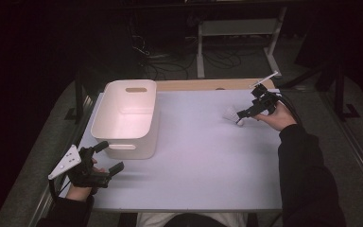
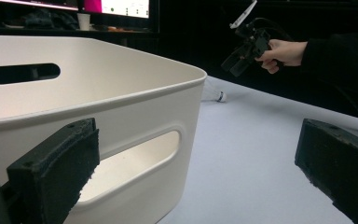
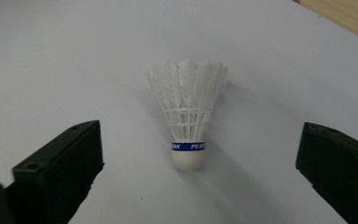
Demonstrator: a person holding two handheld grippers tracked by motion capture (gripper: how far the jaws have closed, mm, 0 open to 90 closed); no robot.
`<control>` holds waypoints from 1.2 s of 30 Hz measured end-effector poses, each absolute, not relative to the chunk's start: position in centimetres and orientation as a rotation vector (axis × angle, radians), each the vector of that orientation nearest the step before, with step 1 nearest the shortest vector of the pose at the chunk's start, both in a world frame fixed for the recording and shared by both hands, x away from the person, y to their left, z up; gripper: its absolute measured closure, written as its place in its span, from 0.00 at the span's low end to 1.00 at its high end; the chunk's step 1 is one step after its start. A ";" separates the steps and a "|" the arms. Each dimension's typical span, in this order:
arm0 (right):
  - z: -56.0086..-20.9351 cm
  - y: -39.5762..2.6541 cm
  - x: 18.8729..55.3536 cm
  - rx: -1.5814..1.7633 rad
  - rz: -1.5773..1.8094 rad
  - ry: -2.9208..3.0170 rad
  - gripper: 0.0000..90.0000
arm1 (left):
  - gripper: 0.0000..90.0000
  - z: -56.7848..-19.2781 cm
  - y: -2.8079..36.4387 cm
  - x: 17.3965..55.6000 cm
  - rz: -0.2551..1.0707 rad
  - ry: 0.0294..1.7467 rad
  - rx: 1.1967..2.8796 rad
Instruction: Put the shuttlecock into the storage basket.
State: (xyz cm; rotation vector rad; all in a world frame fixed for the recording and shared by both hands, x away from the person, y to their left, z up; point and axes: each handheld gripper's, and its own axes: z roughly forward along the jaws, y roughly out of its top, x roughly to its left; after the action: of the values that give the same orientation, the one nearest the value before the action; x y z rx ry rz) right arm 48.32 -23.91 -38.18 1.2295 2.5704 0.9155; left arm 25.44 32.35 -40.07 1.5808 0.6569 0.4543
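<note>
A white feather shuttlecock (image 1: 231, 115) (image 3: 186, 116) with a blue band lies on its side on the pale table, far right of centre. My right gripper (image 1: 242, 116) (image 3: 200, 137) hovers just over it, open, one jaw on each side of the cork end and neither touching it. My left gripper (image 1: 111, 157) (image 2: 196, 135) rests open near the table's front left corner, pointing at the near wall of a white plastic bin (image 1: 130, 85) (image 2: 121, 107). In the left gripper view the shuttlecock (image 2: 213, 93) shows past the bin's corner, with the right gripper (image 2: 242, 56) above it.
The bin is empty and has handle slots in its walls. The table (image 1: 208, 156) has a wooden strip (image 1: 203, 85) along its far edge. Beyond it stand a metal frame (image 1: 236, 28) and floor cables. Monitors (image 2: 116, 7) glow at the back.
</note>
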 end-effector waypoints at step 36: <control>-42.0 -23.7 50.2 1.173 0.863 2.738 0.32 | 0.00 -40.1 32.4 25.4 0.454 0.656 1.583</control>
State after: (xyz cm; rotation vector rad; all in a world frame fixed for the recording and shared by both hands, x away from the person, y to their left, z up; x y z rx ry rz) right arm 50.24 -23.66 -42.01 1.1734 2.7380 0.8627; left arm 25.38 32.42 -40.07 1.5829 0.6557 0.4544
